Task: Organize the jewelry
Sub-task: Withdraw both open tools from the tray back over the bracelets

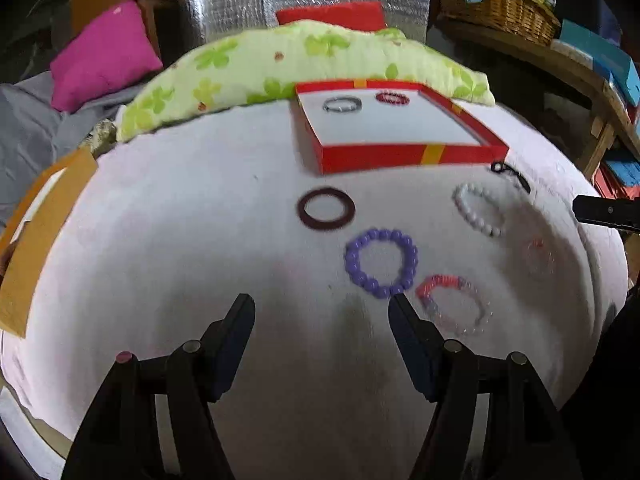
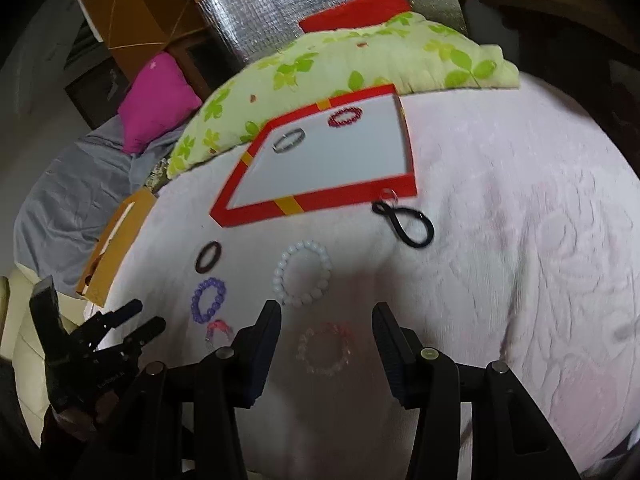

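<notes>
Several bracelets lie on a white cloth. My left gripper (image 1: 320,306) hovers open and empty, just short of a purple bead bracelet (image 1: 354,264), with a pink-and-clear one (image 1: 436,282) to its right. Beyond lie a dark brown ring (image 1: 304,210), a white pearl bracelet (image 1: 464,204) and a black hair tie (image 1: 516,176). A red box (image 1: 380,156) holds a grey bracelet (image 1: 328,106) and a red one (image 1: 392,98). My right gripper (image 2: 326,314) is open above a clear pink bracelet (image 2: 304,354), pads not touching it. The left gripper (image 2: 150,314) shows at the lower left.
A green floral pillow (image 1: 280,60) lies behind the box, a magenta cushion (image 1: 100,56) at the far left. A brown cardboard box (image 2: 116,240) sits at the cloth's left edge. A wicker basket (image 1: 504,4) and shelves stand at the right.
</notes>
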A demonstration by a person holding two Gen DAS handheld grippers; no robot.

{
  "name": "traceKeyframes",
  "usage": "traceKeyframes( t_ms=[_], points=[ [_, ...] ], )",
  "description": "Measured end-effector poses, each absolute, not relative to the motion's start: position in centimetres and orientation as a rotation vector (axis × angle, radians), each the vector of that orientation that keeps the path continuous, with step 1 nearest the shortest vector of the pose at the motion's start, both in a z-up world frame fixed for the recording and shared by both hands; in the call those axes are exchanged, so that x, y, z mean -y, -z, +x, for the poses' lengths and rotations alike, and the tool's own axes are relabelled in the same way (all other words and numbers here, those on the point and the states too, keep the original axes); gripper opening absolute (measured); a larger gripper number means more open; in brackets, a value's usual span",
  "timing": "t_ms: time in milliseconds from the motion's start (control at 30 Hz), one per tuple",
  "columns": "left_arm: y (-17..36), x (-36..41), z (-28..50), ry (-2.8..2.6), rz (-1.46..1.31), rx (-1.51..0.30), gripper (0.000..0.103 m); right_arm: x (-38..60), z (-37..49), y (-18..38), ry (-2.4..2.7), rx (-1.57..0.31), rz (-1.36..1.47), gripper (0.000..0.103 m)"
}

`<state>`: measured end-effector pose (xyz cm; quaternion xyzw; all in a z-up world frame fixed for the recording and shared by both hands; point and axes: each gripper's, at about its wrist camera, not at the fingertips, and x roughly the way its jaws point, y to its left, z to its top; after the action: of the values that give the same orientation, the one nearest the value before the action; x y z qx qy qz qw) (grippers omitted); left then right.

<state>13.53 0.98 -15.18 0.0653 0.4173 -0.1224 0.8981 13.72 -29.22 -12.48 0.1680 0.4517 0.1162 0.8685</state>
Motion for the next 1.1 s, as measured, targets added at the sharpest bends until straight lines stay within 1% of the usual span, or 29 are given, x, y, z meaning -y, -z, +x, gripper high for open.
traceKeyframes(
  t_ms=[800,833,900,933,1033,1100],
  points=[
    [16.4,-0.2,14.4,0.234,0.169,-0.899,0.07,27.0,14.4,15.2,-0.236,-1.051,0.221,0.051],
    [16.4,-0.3,14.4,0.234,0.169,-0.899,0.07,26.8,14.4,15.5,-0.228,-1.062,0.205,0.05],
    [16.4,-0.3,14.4,0.234,0.167,-0.898,0.07,26.6,14.6,16.1,-0.217,-1.086,0.181,0.042],
    [16.4,-0.3,14.4,0.234,0.165,-0.899,0.07,26.5,14.6,16.4,-0.211,-1.099,0.17,0.035],
    [16.3,-0.2,14.4,0.235,0.166,-0.897,0.07,26.3,14.6,17.0,-0.196,-1.109,0.137,0.03],
    [16.3,-0.2,14.3,0.238,0.169,-0.896,0.07,26.3,14.6,16.9,-0.199,-1.104,0.131,0.021]
  ],
)
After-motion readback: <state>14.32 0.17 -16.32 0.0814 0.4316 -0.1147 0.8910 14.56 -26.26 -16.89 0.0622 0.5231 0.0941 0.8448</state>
